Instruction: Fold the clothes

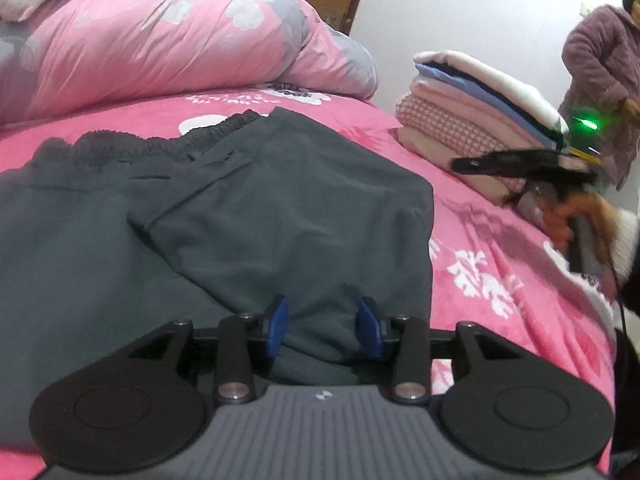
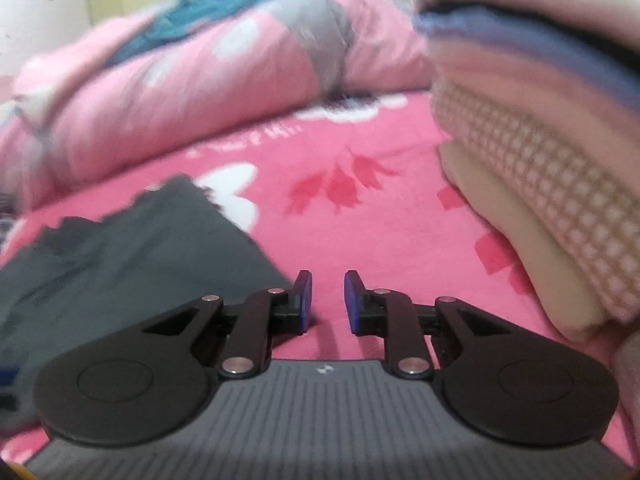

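Dark grey trousers (image 1: 248, 208) lie on the pink flowered bed sheet (image 1: 480, 240), with one part folded over and the elastic waistband at the far side. My left gripper (image 1: 325, 326) is open, its blue pads on either side of a bunch of the trousers' near edge. My right gripper (image 2: 328, 300) is open and empty above the bare sheet (image 2: 360, 216), to the right of the trousers (image 2: 120, 256). In the left wrist view the right gripper (image 1: 520, 164) shows blurred at the right, in front of the stack.
A stack of folded clothes (image 1: 480, 116) sits on the bed's right side, close to my right gripper (image 2: 540, 140). A rolled pink quilt (image 1: 180, 40) lies along the far side. A person in a purple coat (image 1: 604, 64) stands beyond the bed at the right.
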{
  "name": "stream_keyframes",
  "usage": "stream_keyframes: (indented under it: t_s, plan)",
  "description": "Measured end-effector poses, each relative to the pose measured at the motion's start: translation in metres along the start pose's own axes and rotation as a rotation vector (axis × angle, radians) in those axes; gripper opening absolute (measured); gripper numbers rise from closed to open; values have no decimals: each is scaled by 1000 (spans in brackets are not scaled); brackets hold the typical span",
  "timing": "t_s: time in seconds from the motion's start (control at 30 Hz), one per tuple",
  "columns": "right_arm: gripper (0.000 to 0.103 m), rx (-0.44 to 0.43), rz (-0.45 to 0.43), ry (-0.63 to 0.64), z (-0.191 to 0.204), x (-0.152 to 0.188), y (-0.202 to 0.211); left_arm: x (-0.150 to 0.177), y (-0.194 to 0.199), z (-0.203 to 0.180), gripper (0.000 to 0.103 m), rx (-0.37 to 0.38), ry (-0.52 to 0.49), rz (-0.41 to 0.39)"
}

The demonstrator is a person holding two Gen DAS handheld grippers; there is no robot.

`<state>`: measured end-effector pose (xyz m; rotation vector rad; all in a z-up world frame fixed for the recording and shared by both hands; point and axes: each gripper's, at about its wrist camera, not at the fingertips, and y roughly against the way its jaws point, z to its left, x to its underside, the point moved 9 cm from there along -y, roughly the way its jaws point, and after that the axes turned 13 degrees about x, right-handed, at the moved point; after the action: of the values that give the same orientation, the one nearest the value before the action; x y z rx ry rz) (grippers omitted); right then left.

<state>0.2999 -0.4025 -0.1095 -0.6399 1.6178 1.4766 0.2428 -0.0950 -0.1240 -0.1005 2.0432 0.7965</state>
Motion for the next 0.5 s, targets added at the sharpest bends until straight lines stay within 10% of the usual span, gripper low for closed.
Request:
stream_keyframes:
  t_s: [0.27,0.5]
  plan:
    - [33,-136,-125,86,42,17,113,-9,63,12,64,-41,202,-181]
    - [46,-192,-84,182,108,58,146,19,138,44,79,-244,345,-336]
